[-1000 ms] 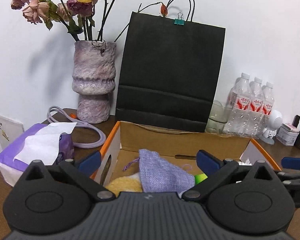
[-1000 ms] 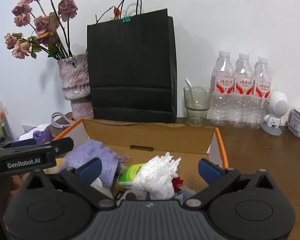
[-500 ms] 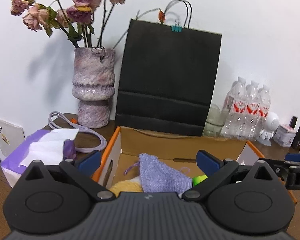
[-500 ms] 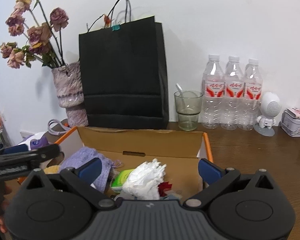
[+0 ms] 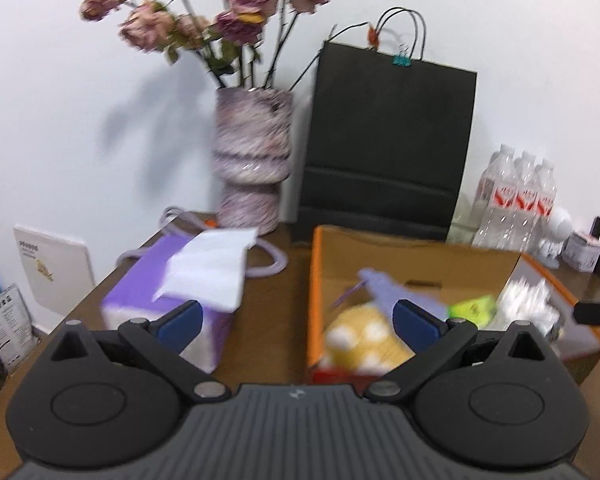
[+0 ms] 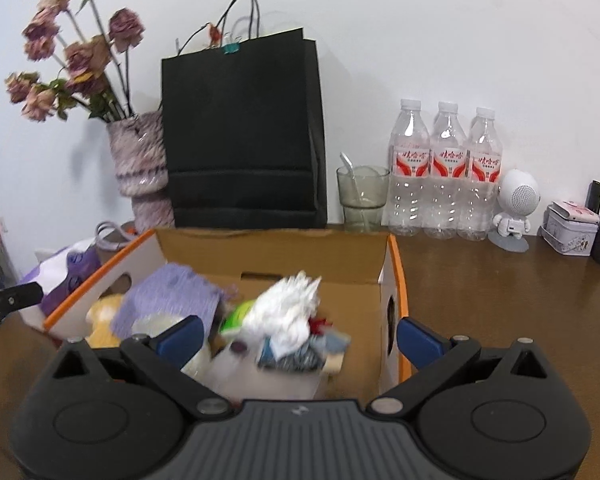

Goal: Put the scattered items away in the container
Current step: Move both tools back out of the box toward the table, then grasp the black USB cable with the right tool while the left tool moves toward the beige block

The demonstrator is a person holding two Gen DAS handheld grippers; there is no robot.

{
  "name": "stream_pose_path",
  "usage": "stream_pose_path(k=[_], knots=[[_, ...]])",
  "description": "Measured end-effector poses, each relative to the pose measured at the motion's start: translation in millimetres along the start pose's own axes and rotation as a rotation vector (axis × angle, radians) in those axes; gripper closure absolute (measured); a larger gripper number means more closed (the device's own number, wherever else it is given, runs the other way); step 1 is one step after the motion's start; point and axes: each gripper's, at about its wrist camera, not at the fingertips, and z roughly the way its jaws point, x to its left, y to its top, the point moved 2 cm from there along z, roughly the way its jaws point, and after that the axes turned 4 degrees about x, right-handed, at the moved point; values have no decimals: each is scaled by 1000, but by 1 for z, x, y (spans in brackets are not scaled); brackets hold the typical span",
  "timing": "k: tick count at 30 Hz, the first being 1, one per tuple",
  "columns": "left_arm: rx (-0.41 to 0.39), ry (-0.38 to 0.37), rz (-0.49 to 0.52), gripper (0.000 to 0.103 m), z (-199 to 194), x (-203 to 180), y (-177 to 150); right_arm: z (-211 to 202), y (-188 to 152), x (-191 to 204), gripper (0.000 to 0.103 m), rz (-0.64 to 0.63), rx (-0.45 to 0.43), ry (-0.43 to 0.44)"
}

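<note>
Left gripper (image 5: 296,316) — fingers spread wide, nothing between them. Ahead of its left finger (image 5: 180,317): purple tissue box (image 5: 168,292) with a white tissue standing out of the top, resting on the worktop (image 5: 268,320). Ahead of its right finger (image 5: 418,322): cardboard box (image 5: 315,280) with orange-edged flaps, standing just beside the tissue box. The view is blurred.

Right gripper (image 6: 298,338) — fingers spread wide, nothing held. Between and beyond them: the interior of the cardboard box (image 6: 396,280).

Contents of the box, as seen from the right wrist: lilac drawstring pouch (image 6: 168,300), yellow plush item (image 6: 102,312), green packet (image 6: 236,316), crumpled white tissue (image 6: 288,308), and small dark and patterned oddments below it, too blurred to name.

Behind the box, against the wall: black paper bag (image 6: 240,128), vase of dried roses (image 6: 140,160), glass with a spoon (image 6: 362,196), three water bottles (image 6: 446,168), white robot figure (image 6: 514,208), small tin (image 6: 570,228).

Step in hand, as judged: most loose items already lie in the box; the tissue box is the nearest candidate left outside. To do it well — centre the left fingers across the narrow width of the tissue box, close on the cardboard walls rather than the loose tissue, lift clear of the orange flap, and set it on the soft items without crushing them.
</note>
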Motion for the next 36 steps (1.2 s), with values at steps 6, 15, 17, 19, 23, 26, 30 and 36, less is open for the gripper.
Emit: stream_pose_path(k=[6,15,17,19,23,26,30,36], knots=[[78,16,23,0,0,29,-32,-19,-37,32,0,-36,27,66],[137,-1,18,0,-2,54,-56,18,-74,113,7,-118,149,131],[137,2,19,0,-4,59,-58,27,-74,126,9,-115,152,125],[142,19,18,0,-3,63,-59,36,-73,138,13,-107,158,116],[145,22,-2,0,-5,72,-59,49,-73,153,20,-117,158,87],[154,19,-7,0,-4,75,-60,54,-75,157,23,-143,160,85],[162,24,2,0,-2,73,-62,48,-75,154,60,-156,141,116],[186,2,21,0,3,65,-65,38,-78,143,61,-162,142,130]])
